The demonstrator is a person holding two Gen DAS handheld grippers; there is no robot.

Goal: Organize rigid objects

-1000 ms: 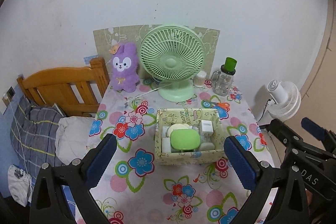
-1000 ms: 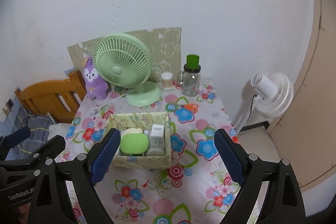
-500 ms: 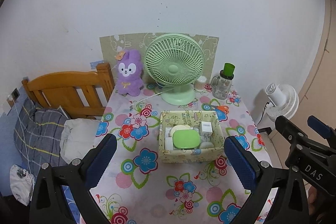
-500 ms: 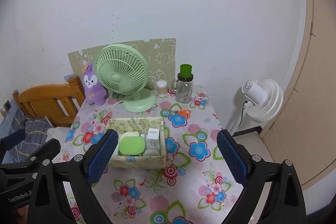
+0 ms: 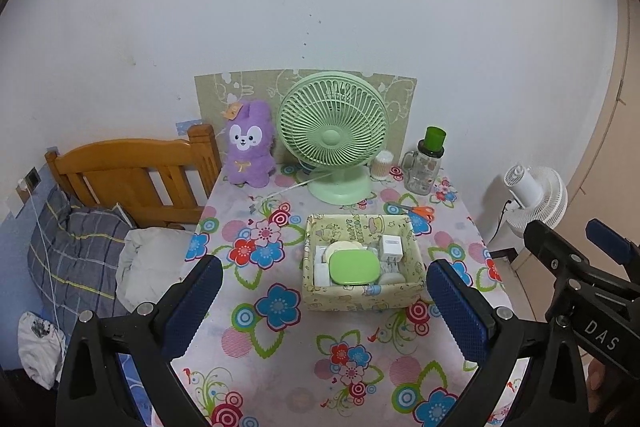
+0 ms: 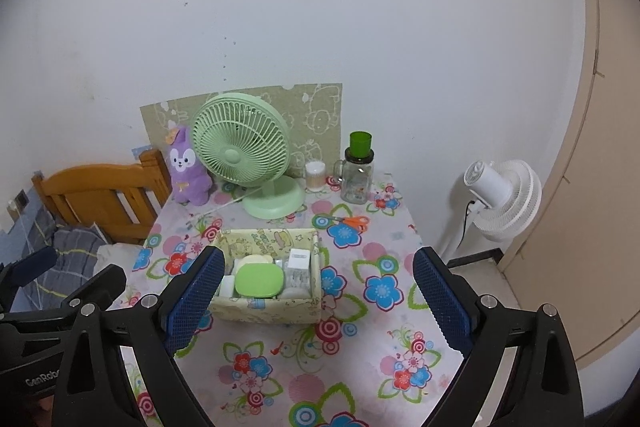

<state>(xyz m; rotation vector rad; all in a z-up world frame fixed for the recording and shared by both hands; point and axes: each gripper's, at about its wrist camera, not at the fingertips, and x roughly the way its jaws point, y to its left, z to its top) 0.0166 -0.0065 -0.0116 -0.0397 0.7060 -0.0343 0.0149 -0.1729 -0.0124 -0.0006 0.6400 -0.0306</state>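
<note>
Floral-clothed table (image 5: 280, 359); patterned box (image 5: 362, 297) mid-table; green fan (image 5: 334, 139), purple plush (image 5: 249, 143), jar (image 5: 425, 167) far; scissors (image 5: 416, 209) right of centre

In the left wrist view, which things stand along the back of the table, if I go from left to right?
purple plush rabbit → green desk fan → small white container → glass jar with green lid

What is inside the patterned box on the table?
The box holds a green case on top, a white charger, a cream round piece and other white items. Anything beneath the green case is hidden.
</note>
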